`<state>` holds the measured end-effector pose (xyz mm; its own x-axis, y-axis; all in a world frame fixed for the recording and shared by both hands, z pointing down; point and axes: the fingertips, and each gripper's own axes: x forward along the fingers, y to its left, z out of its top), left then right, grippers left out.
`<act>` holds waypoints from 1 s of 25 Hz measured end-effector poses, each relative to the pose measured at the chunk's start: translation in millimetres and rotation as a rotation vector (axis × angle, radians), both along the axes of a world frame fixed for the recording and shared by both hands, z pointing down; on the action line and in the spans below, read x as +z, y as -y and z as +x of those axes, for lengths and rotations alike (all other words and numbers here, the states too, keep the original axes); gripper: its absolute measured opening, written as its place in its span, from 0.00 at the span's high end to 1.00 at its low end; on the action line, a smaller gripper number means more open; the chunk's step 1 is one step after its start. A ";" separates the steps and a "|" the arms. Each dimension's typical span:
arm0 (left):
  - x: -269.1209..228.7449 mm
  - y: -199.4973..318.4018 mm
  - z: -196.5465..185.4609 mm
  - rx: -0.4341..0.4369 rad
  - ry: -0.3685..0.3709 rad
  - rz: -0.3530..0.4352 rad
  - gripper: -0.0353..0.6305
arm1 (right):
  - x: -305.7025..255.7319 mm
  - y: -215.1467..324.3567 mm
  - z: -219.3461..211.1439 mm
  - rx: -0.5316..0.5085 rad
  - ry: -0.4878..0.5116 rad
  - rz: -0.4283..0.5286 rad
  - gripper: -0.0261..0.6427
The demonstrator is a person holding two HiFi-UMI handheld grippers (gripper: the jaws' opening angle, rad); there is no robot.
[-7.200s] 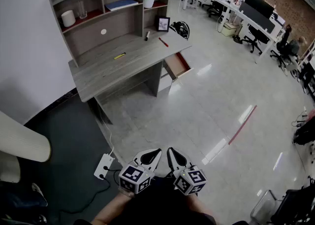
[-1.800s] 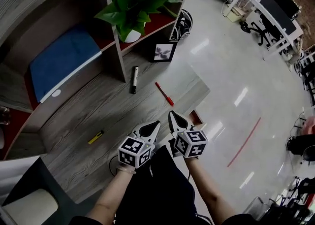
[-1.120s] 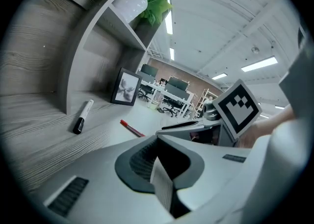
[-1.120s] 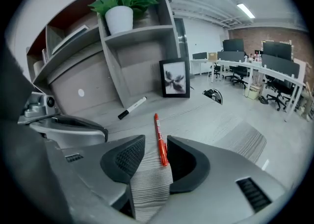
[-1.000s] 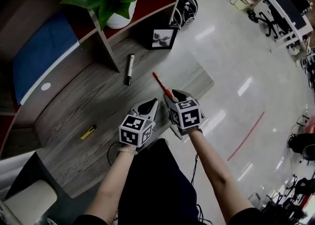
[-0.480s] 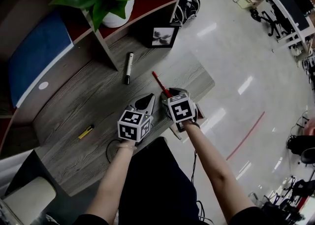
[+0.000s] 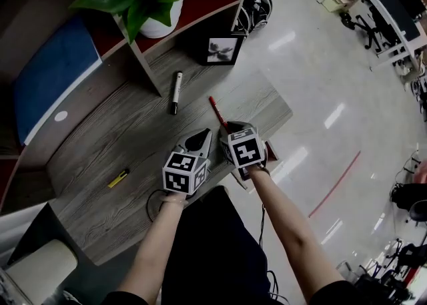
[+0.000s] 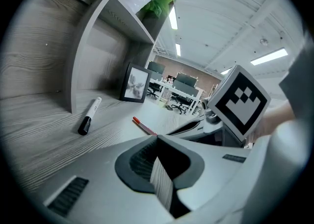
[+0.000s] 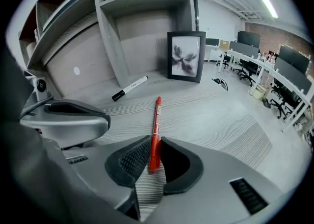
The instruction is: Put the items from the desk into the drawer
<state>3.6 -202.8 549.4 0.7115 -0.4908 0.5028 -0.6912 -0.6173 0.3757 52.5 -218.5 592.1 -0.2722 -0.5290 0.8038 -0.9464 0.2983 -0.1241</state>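
Note:
A red pen (image 7: 216,109) lies on the grey wooden desk (image 7: 127,133), pointing away from me. My right gripper (image 7: 230,127) is tilted down over its near end. In the right gripper view the red pen (image 9: 156,120) runs between the jaws, which have just been closing and now pinch it at the tips of my right gripper (image 9: 156,140). To its left my left gripper (image 7: 206,135) hovers low over the desk, shut and empty (image 8: 157,137). A black-and-white marker (image 7: 175,93) lies further back. A small yellow item (image 7: 119,178) lies at the desk's left.
A framed picture (image 7: 223,50) stands at the back right of the desk, beside the shelf unit with a potted plant (image 7: 160,23) and a blue book (image 7: 57,73). The open drawer (image 7: 270,153) shows under the desk's right edge, behind my right gripper.
The right gripper's jaws have closed in on the red pen's near end. Both hands have stayed nearly where they were.

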 end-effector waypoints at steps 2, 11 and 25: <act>-1.7 -1.5 -1.2 0.006 0.003 0.004 0.93 | -0.2 -2.0 0.0 0.002 0.008 -0.004 0.86; -9.4 -11.7 2.3 0.035 0.003 0.008 0.93 | -19.4 -8.7 4.0 0.043 0.038 0.040 0.86; -20.4 -49.9 36.1 0.153 -0.005 0.020 0.93 | -37.6 -40.7 31.3 0.144 0.048 0.078 0.86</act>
<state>39.7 -152.8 529.0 0.7813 -0.3863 0.4902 -0.5866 -0.7228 0.3654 83.8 -177.8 554.5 -0.2262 -0.6256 0.7466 -0.9736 0.1704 -0.1521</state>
